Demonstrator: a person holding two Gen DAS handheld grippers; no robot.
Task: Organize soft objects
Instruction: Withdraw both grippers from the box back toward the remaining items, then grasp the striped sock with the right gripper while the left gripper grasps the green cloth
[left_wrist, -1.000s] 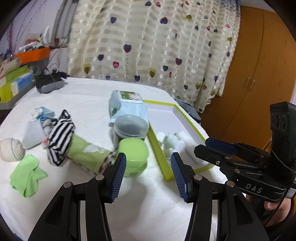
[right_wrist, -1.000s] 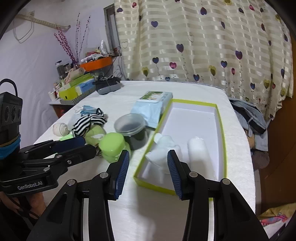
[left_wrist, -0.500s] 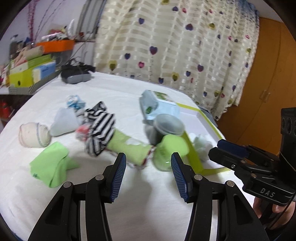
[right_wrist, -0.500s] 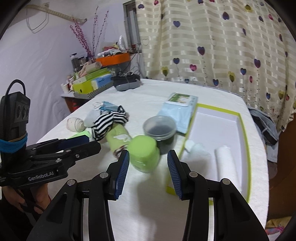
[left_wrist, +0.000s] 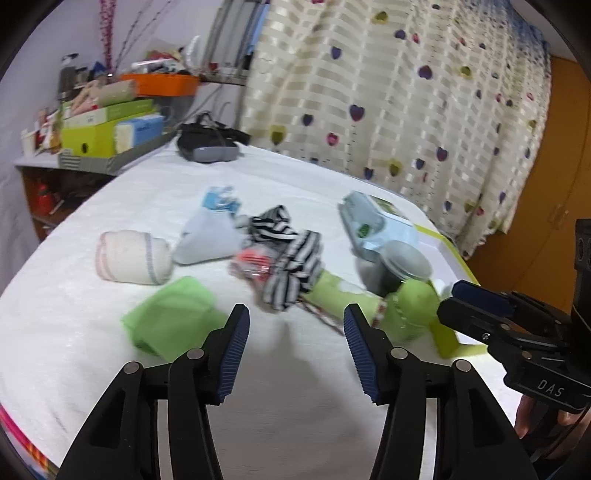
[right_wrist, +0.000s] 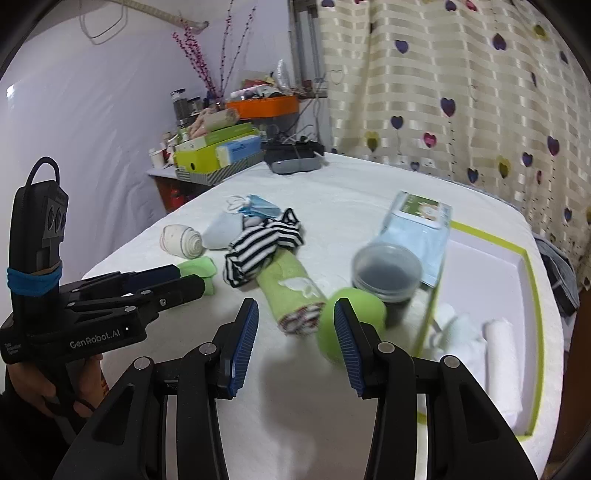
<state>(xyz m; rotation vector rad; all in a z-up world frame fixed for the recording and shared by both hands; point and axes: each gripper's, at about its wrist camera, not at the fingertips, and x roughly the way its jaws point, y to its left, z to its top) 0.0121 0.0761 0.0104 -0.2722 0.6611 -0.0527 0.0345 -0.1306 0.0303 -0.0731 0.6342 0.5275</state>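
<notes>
Both tools are empty. The left tool (left_wrist: 295, 347) stands spread, its jaws just having opened further with nothing between them; the right tool (right_wrist: 295, 343) is also spread and holds nothing. The soft things still lie loose on the white counter (left_wrist: 92, 369): a folded green cloth (left_wrist: 170, 317) just ahead of the left tool, a rolled white sock (left_wrist: 133, 256), a pale blue sock (left_wrist: 207, 240), a striped sock (right_wrist: 262, 247) draped on a green rolled towel (right_wrist: 291, 291). 2 white rolls (right_wrist: 476, 339) already sit in the green-edged tray (right_wrist: 532, 295).

The risk lies in the crowding. The towel roll touches the green jar (right_wrist: 351, 325) and sits near the dark-lidded tub (right_wrist: 386, 267), so a careless pinch could shove or tip them. The striped sock may drag along if the towel is lifted. The thin green cloth could slip from a shallow grip.
</notes>
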